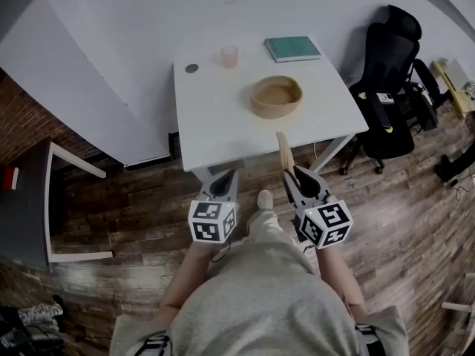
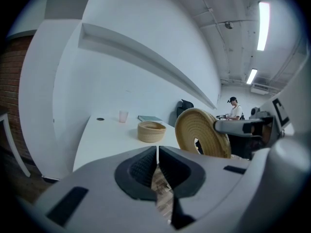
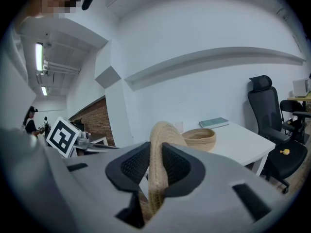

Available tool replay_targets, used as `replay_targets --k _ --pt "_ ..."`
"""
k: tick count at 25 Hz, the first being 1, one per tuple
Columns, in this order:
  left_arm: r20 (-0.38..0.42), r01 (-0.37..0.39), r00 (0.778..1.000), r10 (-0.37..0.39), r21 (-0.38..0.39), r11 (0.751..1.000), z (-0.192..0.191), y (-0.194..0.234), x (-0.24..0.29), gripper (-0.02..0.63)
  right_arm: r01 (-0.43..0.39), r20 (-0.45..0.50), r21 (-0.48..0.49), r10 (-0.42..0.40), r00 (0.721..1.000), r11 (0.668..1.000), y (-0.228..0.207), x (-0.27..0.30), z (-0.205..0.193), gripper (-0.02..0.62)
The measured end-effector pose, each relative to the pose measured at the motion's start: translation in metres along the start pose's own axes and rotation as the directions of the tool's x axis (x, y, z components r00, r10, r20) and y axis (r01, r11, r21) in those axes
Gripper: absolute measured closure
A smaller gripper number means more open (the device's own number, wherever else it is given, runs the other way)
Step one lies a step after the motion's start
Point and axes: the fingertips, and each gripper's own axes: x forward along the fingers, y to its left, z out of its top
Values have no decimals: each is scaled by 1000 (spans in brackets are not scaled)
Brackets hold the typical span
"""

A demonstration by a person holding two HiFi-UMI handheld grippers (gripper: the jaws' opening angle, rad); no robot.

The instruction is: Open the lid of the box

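Note:
The woven box (image 1: pixel 276 97) stands open on the white table (image 1: pixel 215 136); it also shows as a low round basket (image 2: pixel 151 131) in the left gripper view and behind the jaws (image 3: pixel 200 139) in the right gripper view. Its round woven lid (image 1: pixel 284 151) is held on edge off the table's front edge, with my right gripper (image 1: pixel 297 175) shut on its rim. The lid (image 3: pixel 159 140) rises between the black pads (image 3: pixel 136 165). In the left gripper view the lid (image 2: pixel 201 132) stands upright to the right. My left gripper (image 1: pixel 223 182) hangs beside it, jaws together (image 2: pixel 158 153), holding nothing.
A pink cup (image 1: pixel 230 56), a green book (image 1: pixel 292 48) and a small dark disc (image 1: pixel 191 68) lie at the table's far side. A black office chair (image 1: pixel 390 87) stands to the right, a dark low table (image 1: pixel 26 199) to the left. Wooden floor lies below.

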Motion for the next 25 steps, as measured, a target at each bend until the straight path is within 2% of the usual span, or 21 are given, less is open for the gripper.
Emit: replay_targets --k 25 --pt "4 40 999 -39 -19 999 6 -8 7 591 -7 11 -21 7 1000 1000 0 2 8 517"
